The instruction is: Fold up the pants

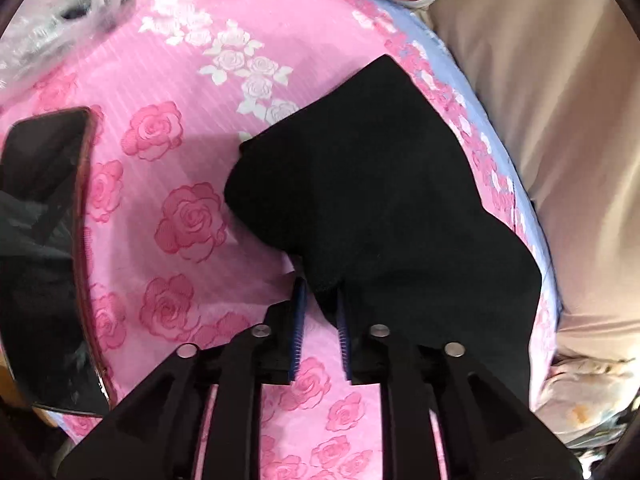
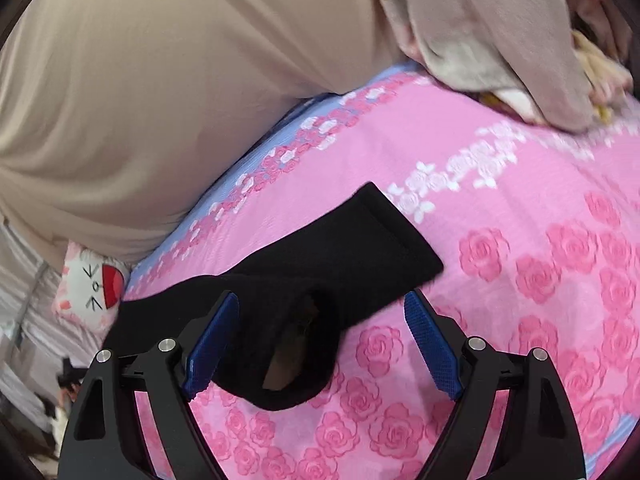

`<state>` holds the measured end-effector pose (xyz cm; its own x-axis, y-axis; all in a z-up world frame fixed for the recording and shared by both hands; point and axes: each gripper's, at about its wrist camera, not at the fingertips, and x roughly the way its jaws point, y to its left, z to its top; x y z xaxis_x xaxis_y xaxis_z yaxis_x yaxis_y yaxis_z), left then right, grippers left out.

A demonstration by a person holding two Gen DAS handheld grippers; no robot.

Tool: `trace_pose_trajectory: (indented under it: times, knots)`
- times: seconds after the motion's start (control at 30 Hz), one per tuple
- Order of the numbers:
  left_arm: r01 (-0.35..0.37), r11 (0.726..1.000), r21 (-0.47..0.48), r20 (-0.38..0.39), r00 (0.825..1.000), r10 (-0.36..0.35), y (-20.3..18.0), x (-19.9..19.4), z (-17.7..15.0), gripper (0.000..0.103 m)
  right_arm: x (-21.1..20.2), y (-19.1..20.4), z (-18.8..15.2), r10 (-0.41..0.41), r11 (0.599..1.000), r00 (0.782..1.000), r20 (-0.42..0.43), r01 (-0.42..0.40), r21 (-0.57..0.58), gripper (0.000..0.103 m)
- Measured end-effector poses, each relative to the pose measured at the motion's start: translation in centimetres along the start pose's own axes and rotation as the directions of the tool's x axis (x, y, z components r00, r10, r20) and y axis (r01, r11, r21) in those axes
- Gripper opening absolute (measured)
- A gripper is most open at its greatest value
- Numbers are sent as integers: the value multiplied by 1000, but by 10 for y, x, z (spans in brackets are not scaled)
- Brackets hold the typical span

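- Black pants (image 1: pixel 380 208) lie bunched on a pink rose-print bedsheet (image 1: pixel 168 208), beside a beige pillow (image 2: pixel 140 100).
- Left gripper (image 1: pixel 320 300) pinches the pants' edge.
- Right gripper (image 2: pixel 324 308) jaws stand apart, straddling the pants without touching them.

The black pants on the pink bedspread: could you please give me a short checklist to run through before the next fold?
1. Left gripper has cloth: ok, its jaws are nearly shut on an edge of the black pants.
2. Right gripper has cloth: not ok, its jaws are open, the pants lie between the pads, unpinched.
3. Pants lying flat: not ok, the end by the right gripper gapes open.
4. Room on the pink bedspread: ok, bare fabric beyond the pants.
5. Phone clear of the pants: ok, it lies apart.
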<state>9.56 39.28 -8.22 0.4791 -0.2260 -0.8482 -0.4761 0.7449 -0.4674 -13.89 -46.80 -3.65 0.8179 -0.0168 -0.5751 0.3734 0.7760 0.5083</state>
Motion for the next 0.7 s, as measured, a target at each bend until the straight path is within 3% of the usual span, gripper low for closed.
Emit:
trace_pose_trajectory:
  times: [0.07,0.17,0.33,0.37,0.4,0.43,0.47,0.53,0.57,0.6,0.63,0.67,0.7]
  knots:
    - [-42,999,26,24,999,41,-5,-1,-5,33,-6,0,-2,36,999,999,0,-36,33,84]
    - [-53,998,22,24,998,53,-3,-1,-2,35,-4,7,1,80,996,996,-30,-78,44,87]
    - [-62,998,19,26,998,62,-2,-1,-3,35,33,10,5,85,992,978,-189,-66,104,85]
    - [-67,998,20,25,997,67,-3,-1,-3,35,39,16,5,73,996,978,-195,-61,65,73]
    - [-74,997,17,23,997,74,-4,0,-2,36,43,27,7,59,998,978,-203,-61,-3,17]
    - [-79,997,15,19,997,79,-5,1,-1,36,47,43,10,20,994,978,-206,-42,-102,9]
    - [-84,996,14,16,996,84,-6,1,0,36,42,70,19,-65,971,986,-152,27,-237,9]
    - [-95,995,20,16,995,94,-8,3,1,36,19,109,33,-73,912,997,-8,64,-404,8]
    - [-98,995,25,19,995,97,-9,4,1,36,2,129,38,-80,860,991,104,121,-496,11]
    - [-101,994,33,24,995,100,-10,5,0,36,-5,137,41,-111,817,979,172,188,-545,27]
    - [-100,994,39,29,995,99,-10,4,0,36,-7,138,40,-158,770,961,228,264,-581,55]
    - [-98,994,44,34,995,96,-10,4,-1,37,-2,127,37,-229,715,939,258,342,-610,68]
    - [-94,994,48,39,995,93,-9,4,-2,37,6,110,32,-283,691,926,249,377,-616,79]
